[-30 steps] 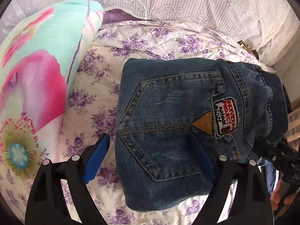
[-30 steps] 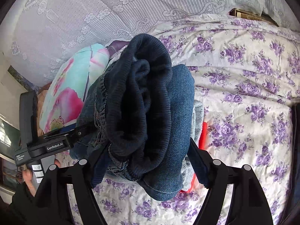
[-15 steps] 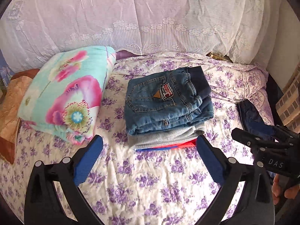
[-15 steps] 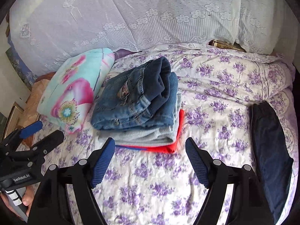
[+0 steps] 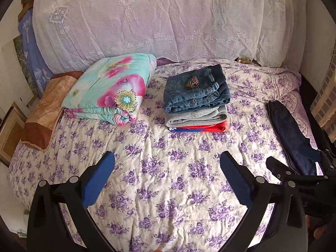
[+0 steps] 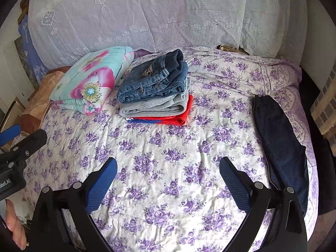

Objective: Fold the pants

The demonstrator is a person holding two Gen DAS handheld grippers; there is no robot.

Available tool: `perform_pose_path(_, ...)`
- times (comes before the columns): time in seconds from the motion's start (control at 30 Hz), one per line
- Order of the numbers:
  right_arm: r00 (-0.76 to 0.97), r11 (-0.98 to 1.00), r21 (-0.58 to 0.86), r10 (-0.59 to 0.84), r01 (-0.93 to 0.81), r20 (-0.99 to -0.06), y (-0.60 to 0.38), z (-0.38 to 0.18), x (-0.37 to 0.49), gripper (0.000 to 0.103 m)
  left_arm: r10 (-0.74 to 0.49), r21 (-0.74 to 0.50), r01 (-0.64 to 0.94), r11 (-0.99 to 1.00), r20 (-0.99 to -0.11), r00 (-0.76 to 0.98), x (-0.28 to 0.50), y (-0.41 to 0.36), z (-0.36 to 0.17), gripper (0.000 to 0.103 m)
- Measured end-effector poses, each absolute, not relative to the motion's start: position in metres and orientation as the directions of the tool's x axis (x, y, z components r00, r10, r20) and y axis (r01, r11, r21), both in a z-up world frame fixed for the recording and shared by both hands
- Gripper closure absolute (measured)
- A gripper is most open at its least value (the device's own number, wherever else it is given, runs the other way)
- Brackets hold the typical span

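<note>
Bed (image 5: 168, 168): covered by a white quilted spread printed with purple flower sprays, lightly creased; fills most of both views.

Lace cloth (image 5: 168, 21): pale, patterned, draped over a tall bulk along the far edge of the bed.

Folded quilt (image 5: 109, 92): turquoise with large pink flowers, far left on the bed, just left of the clothes stack.

Brown cushion (image 5: 46, 109): at the left edge of the bed, touching the folded quilt.

Folded jeans (image 5: 196, 92): blue denim, patch label on the upturned pocket, lying on top of the stack at the far middle of the bed.

Grey garment (image 5: 195, 117): folded, directly under the folded jeans.

Red garment (image 5: 210, 127): folded, at the bottom of the stack, with a blue edge showing.

Dark navy pants (image 6: 279, 138): laid out lengthwise along the right side of the bed, well apart from the stack.

Left hand-held gripper (image 5: 168, 174): jaws spread wide, blue pads empty, over bare spread near the viewer.

Right hand-held gripper (image 6: 168, 174): jaws likewise wide apart, holding nothing, over the near spread.

Room: framed pictures (image 5: 10, 134) lean at the left; a tiled wall (image 5: 327, 96) at the right.
</note>
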State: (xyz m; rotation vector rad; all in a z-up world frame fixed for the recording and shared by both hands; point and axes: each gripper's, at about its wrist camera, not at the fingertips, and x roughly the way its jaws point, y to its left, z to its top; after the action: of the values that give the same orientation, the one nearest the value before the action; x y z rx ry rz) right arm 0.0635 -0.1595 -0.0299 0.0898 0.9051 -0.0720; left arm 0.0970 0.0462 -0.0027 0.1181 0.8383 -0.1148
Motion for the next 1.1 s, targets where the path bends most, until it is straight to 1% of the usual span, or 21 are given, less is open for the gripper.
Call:
perform_pose_path(0.17,0.628,0.995,-0.002,-0.062,0.095,-0.776,-0.149,-0.019,0.044,0.004,-0.054,0.053,0.134,0.990,-0.725,0.687,0.073,0.047,0.012,0.005)
perform_pose_path(0.33,0.646,0.996,-0.008,-0.065,0.090,-0.760,-0.147,-0.009,0.029,0.004,-0.044,0.063,0.124,0.990,-0.703,0.709,0.055,0.044,0.025,0.006)
perform_pose_path(0.6,0.650,0.995,0.021,-0.050,0.101,-0.758,-0.155,-0.005,0.019,0.004,-0.061,0.051,0.136,0.989,-0.701,0.710,0.041,0.039,0.029,0.005)
perform_pose_path(0.93,0.655,0.996,0.032,-0.031,0.084,-0.755,-0.149,-0.004,0.014,0.004,-0.046,0.057,0.120,0.991,-0.699,0.713,0.030,0.042,0.028,0.005)
perform_pose_path(1.1,0.655,0.996,0.031,-0.031,0.084,-0.755,-0.146,-0.004,0.013,0.004,-0.056,0.044,0.124,0.991,-0.712,0.700,0.032,0.048,0.026,0.005)
